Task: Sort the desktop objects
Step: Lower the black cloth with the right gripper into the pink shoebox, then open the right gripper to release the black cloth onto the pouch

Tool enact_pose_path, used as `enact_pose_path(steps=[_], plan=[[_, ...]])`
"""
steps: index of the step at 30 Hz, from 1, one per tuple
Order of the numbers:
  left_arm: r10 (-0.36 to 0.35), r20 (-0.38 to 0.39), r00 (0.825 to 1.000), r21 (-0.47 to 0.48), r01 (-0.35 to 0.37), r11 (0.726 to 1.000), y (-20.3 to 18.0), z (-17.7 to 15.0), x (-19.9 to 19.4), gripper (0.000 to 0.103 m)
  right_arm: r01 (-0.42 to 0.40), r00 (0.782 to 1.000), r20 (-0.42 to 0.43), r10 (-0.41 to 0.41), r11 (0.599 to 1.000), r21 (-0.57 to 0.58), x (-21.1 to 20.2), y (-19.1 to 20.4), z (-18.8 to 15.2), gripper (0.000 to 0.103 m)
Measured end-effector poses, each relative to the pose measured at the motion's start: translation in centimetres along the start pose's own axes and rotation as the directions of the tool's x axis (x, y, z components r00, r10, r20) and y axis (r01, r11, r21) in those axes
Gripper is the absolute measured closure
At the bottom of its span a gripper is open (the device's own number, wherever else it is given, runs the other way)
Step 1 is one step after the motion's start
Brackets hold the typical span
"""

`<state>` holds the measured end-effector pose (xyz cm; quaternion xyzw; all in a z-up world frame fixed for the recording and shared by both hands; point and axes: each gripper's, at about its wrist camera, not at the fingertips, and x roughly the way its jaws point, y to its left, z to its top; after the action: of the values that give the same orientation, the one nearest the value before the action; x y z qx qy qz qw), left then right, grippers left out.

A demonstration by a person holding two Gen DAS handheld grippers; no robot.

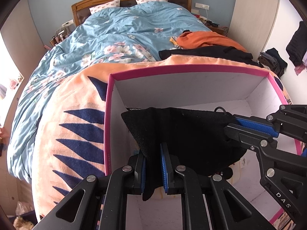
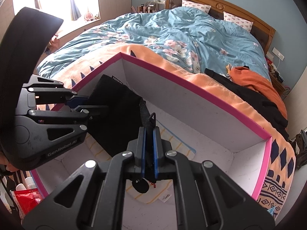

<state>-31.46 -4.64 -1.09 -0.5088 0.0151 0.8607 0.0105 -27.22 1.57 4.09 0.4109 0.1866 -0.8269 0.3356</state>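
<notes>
A black fabric pouch (image 1: pixel 184 132) with a drawstring hangs inside a pink-rimmed white box (image 1: pixel 184 70), stretched between both grippers. My left gripper (image 1: pixel 154 151) is shut on the pouch's near left edge. My right gripper (image 1: pixel 233 128) comes in from the right and is shut on its drawstring end. In the right wrist view the pouch (image 2: pixel 117 118) spreads to the left, my right gripper (image 2: pixel 149 134) pinches its black cord end, and my left gripper (image 2: pixel 87 101) grips the far side. The box (image 2: pixel 191 94) holds a yellow-striped cloth (image 2: pixel 172 147) on its floor.
The box rests on an orange blanket (image 1: pixel 76 115) with dark blue patterns on a bed with a blue floral duvet (image 1: pixel 119 32). Black and orange clothes (image 1: pixel 207 46) lie behind the box. A red packet (image 2: pixel 26 199) sits outside the box at lower left.
</notes>
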Motion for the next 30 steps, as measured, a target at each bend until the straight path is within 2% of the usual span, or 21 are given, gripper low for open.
enact_pose_path(steps=[13, 20, 27, 30], plan=[[0.032, 0.003, 0.999, 0.014, -0.032, 0.999, -0.2, 0.1, 0.3, 0.091, 0.066, 0.995, -0.080, -0.066, 0.998, -0.002, 2.2, -0.9, 0.7, 0.095], [0.025, 0.013, 1.000, -0.001, -0.025, 1.000, 0.1, 0.0, 0.1, 0.090, 0.084, 0.991, -0.102, -0.083, 0.996, 0.004, 2.9, -1.4, 0.7, 0.094], [0.014, 0.044, 0.999, -0.042, -0.012, 0.999, 0.8, -0.3, -0.7, 0.086, 0.116, 0.990, -0.087, -0.114, 0.993, 0.024, 2.6, -1.9, 0.7, 0.089], [0.013, 0.066, 0.998, -0.058, -0.009, 0.998, 1.1, -0.5, -1.4, 0.080, 0.126, 0.990, -0.066, -0.124, 0.991, 0.035, 2.1, -1.9, 0.7, 0.089]])
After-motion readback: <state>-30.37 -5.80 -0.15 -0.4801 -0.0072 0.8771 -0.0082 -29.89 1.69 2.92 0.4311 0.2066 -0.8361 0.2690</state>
